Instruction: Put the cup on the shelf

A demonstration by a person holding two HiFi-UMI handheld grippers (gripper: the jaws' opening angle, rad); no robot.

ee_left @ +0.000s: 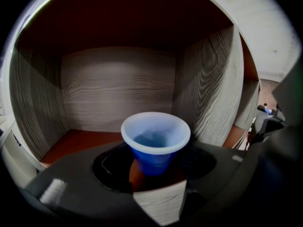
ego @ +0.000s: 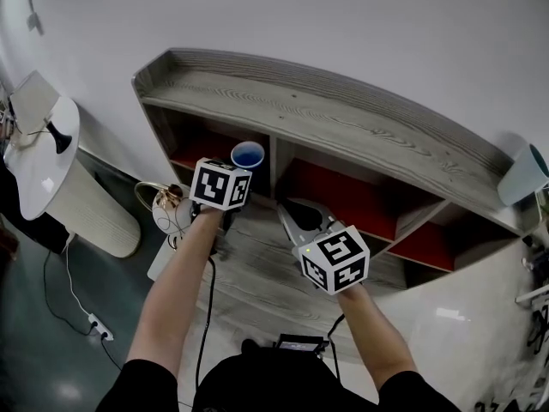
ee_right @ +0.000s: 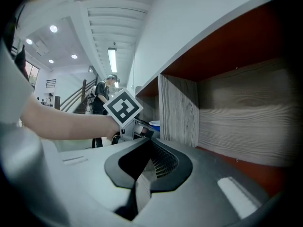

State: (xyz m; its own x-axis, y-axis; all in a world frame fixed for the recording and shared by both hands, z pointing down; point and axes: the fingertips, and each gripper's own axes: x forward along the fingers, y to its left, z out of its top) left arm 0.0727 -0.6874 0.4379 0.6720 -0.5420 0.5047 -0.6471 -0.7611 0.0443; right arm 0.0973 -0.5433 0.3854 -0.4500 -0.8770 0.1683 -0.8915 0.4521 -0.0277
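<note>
Your left gripper [ee_left: 152, 174] clamps the blue cup [ee_left: 155, 141] low on its wall at the front edge of the shelf [ego: 343, 118], left compartment, your right gripper [ee_right: 144, 171] closed empty; judged light, thin, crushable: hold gently.

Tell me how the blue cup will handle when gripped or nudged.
The cup looks thin plastic and seems empty, so probably light and squeezable. Its narrow base under a wider rim suggests it could tip if nudged.
</note>
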